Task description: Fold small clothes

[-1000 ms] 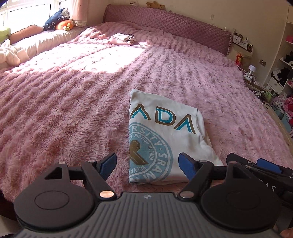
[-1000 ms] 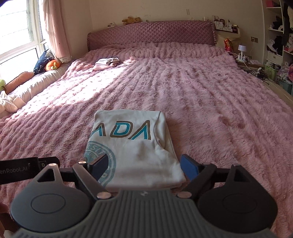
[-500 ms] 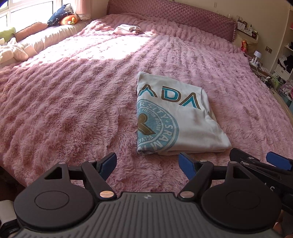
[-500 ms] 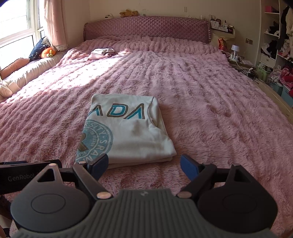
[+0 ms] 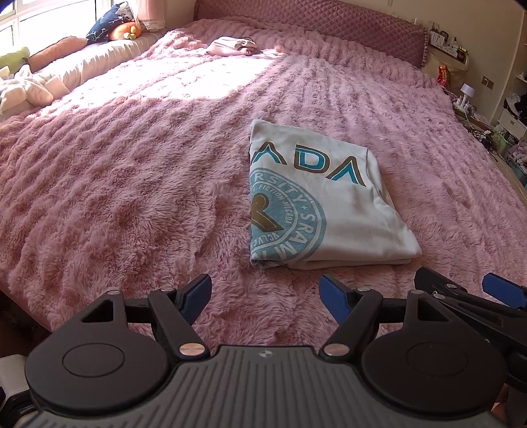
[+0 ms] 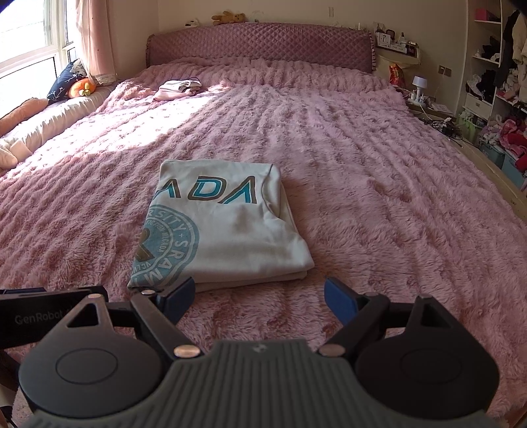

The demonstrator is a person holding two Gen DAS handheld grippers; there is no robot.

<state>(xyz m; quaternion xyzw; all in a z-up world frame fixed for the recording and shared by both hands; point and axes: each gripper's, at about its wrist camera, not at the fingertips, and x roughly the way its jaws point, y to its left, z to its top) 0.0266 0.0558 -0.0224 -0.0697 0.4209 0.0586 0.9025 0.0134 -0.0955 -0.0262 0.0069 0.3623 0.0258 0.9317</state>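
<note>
A light grey T-shirt point(image 5: 324, 200) with a teal round print and "ADA" letters lies folded into a neat rectangle on the pink fluffy bedspread point(image 5: 131, 164). It also shows in the right wrist view point(image 6: 227, 227). My left gripper point(image 5: 265, 298) is open and empty, just in front of the shirt's near edge and a little to its left. My right gripper point(image 6: 258, 298) is open and empty, in front of the shirt's near right corner. The right gripper also shows at the lower right of the left wrist view point(image 5: 467, 293).
A small pile of pale pink clothes point(image 6: 178, 89) lies far back on the bed near the quilted headboard point(image 6: 260, 46). Cushions and soft toys point(image 5: 112, 28) line the window side at left. Shelves and clutter point(image 6: 494, 98) stand beyond the bed's right edge.
Both grippers have drawn back from the folded shirt toward the near edge of the bed. The shirt lies still. Both grippers stayed open.
</note>
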